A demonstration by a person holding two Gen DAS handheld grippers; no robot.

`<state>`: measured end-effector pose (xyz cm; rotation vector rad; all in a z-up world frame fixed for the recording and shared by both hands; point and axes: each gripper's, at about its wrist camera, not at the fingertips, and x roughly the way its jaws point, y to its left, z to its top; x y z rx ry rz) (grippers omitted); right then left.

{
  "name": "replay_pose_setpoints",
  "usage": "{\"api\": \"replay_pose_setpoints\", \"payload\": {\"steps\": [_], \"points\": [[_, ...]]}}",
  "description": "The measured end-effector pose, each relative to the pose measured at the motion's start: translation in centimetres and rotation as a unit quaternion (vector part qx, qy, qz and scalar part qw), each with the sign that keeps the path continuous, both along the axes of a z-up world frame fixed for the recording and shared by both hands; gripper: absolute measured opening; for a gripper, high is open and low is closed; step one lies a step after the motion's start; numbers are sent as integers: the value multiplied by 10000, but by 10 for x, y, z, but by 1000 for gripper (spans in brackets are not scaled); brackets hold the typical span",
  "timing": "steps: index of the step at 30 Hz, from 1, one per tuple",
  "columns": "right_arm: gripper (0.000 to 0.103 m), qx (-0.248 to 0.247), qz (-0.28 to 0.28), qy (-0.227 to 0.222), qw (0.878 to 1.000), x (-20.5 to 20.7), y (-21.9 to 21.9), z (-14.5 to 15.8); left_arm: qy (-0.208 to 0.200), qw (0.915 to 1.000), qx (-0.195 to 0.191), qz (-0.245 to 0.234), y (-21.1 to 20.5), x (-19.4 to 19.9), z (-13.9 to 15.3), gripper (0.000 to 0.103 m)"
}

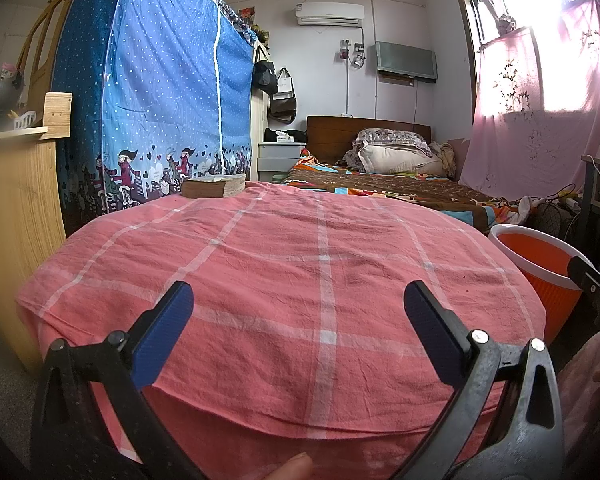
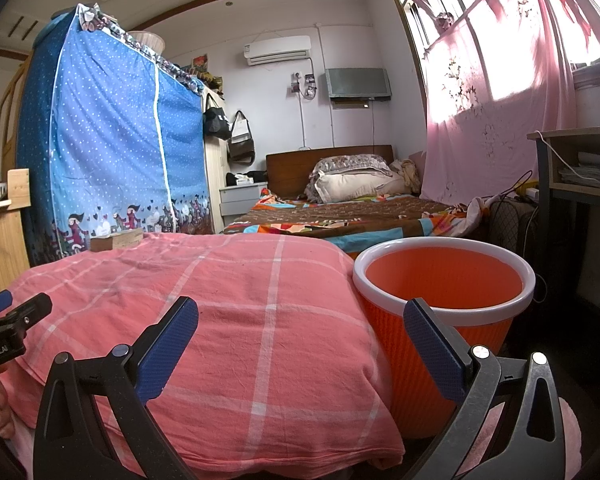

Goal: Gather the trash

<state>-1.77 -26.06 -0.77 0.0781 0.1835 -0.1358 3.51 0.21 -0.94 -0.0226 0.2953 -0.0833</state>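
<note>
Both grippers hover low over the near edge of a desk covered by a pink checked cloth [image 1: 292, 280]. The left gripper [image 1: 298, 304] has its jaws spread wide and holds nothing; the right gripper [image 2: 300, 318] is the same, wide apart and empty. An orange bin [image 2: 444, 304] with a white rim stands just beside the desk's right side. A thick book [image 1: 214, 187] lies at the cloth's far left edge.

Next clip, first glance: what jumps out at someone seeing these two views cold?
The pink checked cloth fills the foreground under both open grippers, left gripper and right gripper. Right of the cloth stands an orange bin with a white rim, nothing visible in it. A tall blue dotted wardrobe rises behind on the left.
</note>
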Motion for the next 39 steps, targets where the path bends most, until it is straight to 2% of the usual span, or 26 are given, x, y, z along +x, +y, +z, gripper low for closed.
{"api": "replay_pose_setpoints", "payload": {"steps": [39], "points": [[103, -5, 5, 11, 10000, -1, 2, 0, -110, 9999, 7, -83, -1, -3, -1, 103]]}}
